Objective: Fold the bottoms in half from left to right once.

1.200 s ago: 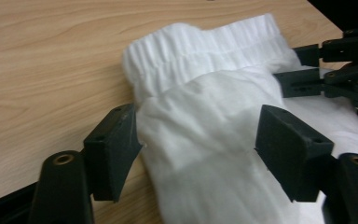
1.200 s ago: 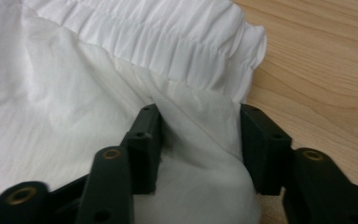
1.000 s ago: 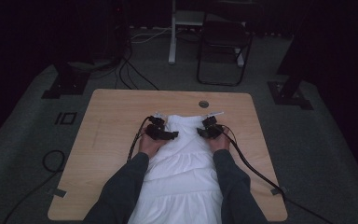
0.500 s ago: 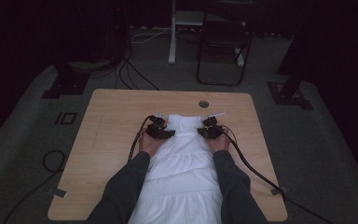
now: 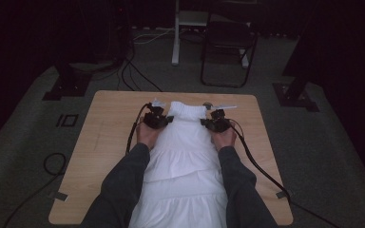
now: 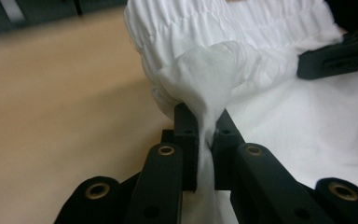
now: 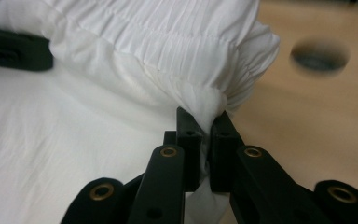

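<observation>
A white gathered skirt (image 5: 185, 156) lies lengthwise on the wooden table (image 5: 100, 142), its elastic waistband at the far end. My left gripper (image 5: 167, 119) holds the waistband's left corner. In the left gripper view its jaws (image 6: 206, 116) have just been closing and now pinch a bunched fold of the white fabric (image 6: 284, 107). My right gripper (image 5: 207, 124) holds the right corner. In the right gripper view it (image 7: 204, 116) is shut on the cloth (image 7: 98, 135) just below the elastic. Both corners are lifted a little off the table.
A round hole (image 7: 319, 56) sits in the tabletop beyond the waistband. Black cables trail from both grippers over the table's edges. A folding chair (image 5: 228, 52) and dark stand bases stand on the floor behind the table. The person's forearms rest over the skirt's sides.
Both grippers have risen slightly with the waistband corners, and the fabric now bunches up between their jaws. The left jaws have come together on the cloth.
</observation>
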`<state>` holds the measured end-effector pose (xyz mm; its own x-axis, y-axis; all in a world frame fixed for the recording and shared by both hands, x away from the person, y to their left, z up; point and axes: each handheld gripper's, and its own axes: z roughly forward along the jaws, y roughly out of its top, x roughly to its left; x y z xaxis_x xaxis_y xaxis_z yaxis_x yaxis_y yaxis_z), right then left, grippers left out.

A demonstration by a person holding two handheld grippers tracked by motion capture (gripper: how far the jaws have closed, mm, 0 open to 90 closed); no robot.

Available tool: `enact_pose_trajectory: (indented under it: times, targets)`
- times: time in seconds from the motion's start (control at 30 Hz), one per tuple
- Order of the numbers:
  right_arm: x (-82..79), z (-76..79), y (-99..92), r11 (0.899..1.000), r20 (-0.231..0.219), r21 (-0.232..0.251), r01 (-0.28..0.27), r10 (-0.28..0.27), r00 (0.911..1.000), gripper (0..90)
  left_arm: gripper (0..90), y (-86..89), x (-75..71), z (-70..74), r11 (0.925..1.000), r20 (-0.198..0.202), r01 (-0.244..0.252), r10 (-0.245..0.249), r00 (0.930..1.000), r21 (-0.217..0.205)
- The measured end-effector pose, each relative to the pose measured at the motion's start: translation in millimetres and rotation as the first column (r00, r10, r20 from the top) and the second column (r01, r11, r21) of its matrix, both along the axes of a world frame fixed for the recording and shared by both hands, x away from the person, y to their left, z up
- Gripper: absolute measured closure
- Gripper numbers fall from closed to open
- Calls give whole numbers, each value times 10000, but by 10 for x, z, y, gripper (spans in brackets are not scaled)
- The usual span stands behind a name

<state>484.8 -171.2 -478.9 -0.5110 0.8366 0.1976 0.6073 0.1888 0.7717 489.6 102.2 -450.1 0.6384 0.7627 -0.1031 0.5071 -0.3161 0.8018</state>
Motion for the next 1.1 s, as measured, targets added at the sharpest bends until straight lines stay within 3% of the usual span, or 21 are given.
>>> enact_pose_trajectory:
  times: [0.1, 0.2, 0.23, 0.27, 0.3, 0.33, 0.4, 0.5, 0.63, 0.83, 0.97, 1.1]
  targets:
    - [32, 330, -21, 9997, 727, 263, -13, -6, 9974, 854, 848, 14, 30, 366, 10000, 814, 49, -48, 9967, -13]
    - [28, 736, -53, 9982, 1736, 593, -44, -60, 9848, 853, 847, 46, 43, 760, 9993, 1627, 31, 31, 9867, -377]
    - [11, 901, -61, 9972, 2138, 740, -42, -117, 9768, 853, 846, 48, 39, 837, 9990, 1792, 31, 51, 9838, -452]
    - [11, 901, -61, 9972, 2138, 740, -42, -117, 9768, 853, 846, 48, 39, 837, 9990, 1792, 31, 51, 9838, -452]
    - [-1, 992, -63, 9970, 2369, 774, -48, -137, 9714, 853, 846, 58, 8, 1000, 9988, 2106, 57, 49, 9776, -496]
    - [-30, 1188, -63, 9970, 2698, 752, -166, -43, 9629, 852, 845, 66, -15, 1048, 9984, 2213, 94, 32, 9752, -560]
    - [-79, 1299, -56, 9981, 2872, 526, -323, 159, 9577, 852, 844, 94, -71, 1090, 9983, 2216, 210, -84, 9751, -544]
    - [-214, 1333, -47, 9977, 2868, 137, -671, 603, 9561, 850, 842, 119, -196, 1080, 9984, 2161, 473, -397, 9756, -304]
    - [-475, 1317, -55, 9934, 2878, -454, -1050, 1137, 9509, 850, 841, 146, -457, 1053, 9953, 2225, 941, -870, 9710, -214]
    - [-916, 1224, -91, 9842, 2710, -673, -1638, 1760, 9464, 850, 839, 195, -993, 1010, 9863, 2436, 1645, -1574, 9570, -92]
    - [-1246, 1105, -136, 9751, 2589, -627, -2127, 2217, 9401, 849, 836, 251, -1405, 830, 9775, 2323, 2088, -1960, 9527, -314]
    - [-1604, 886, -183, 9614, 2153, -250, -2741, 2730, 9376, 848, 832, 322, -1783, 547, 9646, 1872, 2578, -2435, 9517, -557]
